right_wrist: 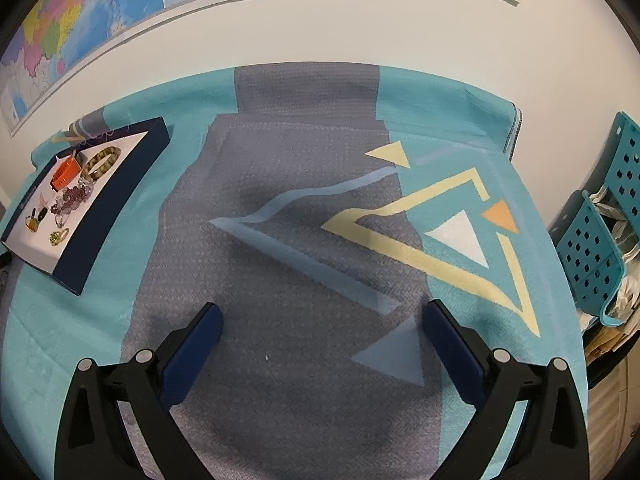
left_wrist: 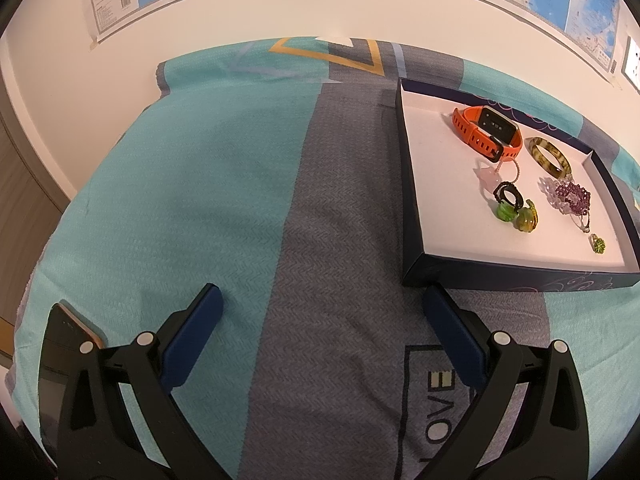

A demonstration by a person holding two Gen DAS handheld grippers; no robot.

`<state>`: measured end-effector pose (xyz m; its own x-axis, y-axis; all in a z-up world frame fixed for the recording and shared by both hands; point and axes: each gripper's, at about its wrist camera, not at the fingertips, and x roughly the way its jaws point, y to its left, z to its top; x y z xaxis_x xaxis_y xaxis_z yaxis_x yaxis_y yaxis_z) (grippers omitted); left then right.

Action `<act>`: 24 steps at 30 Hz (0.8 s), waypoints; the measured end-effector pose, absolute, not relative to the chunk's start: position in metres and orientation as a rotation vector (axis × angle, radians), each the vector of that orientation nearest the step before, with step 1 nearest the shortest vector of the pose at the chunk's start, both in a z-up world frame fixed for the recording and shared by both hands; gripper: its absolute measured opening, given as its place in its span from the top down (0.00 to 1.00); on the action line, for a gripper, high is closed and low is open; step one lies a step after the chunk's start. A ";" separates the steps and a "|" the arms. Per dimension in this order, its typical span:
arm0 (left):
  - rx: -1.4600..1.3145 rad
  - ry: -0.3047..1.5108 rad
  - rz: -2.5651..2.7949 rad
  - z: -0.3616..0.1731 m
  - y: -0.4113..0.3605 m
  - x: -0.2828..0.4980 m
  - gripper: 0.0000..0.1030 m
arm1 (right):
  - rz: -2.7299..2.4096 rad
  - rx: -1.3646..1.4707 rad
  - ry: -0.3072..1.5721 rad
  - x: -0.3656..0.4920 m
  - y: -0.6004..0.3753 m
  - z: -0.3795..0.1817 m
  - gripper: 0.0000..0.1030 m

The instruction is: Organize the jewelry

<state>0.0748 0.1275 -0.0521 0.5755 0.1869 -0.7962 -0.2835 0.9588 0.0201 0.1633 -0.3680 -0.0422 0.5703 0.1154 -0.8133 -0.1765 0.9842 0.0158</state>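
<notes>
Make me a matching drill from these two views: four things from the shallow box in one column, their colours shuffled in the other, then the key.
Things
1. silicone-strap watch
2. glossy rigid bangle
3. cluster of faceted bead bracelets
4. looped elastic cord beside the glass charms

Colours
A. purple and clear pink
B. black
C. orange
D. mottled olive-brown

All four lie on the white floor of the dark navy shallow box. The left gripper and right gripper both hang open over the bedspread, holding nothing.

Pairs: 1-C, 2-D, 3-A, 4-B
</notes>
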 end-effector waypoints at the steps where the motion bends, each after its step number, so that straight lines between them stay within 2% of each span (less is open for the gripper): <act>1: -0.112 0.918 0.277 -0.052 0.127 0.075 0.04 | 0.171 -0.071 0.949 0.163 -0.368 -0.042 0.05; 24: -0.298 0.818 0.252 -0.036 0.173 0.027 0.05 | 0.172 -0.071 0.948 0.162 -0.369 -0.043 0.05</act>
<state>0.0272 0.1727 -0.0357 0.6584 0.1050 -0.7453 -0.3323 0.9290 -0.1627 0.1622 -0.3686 -0.0428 0.5709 0.1156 -0.8129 -0.1776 0.9840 0.0152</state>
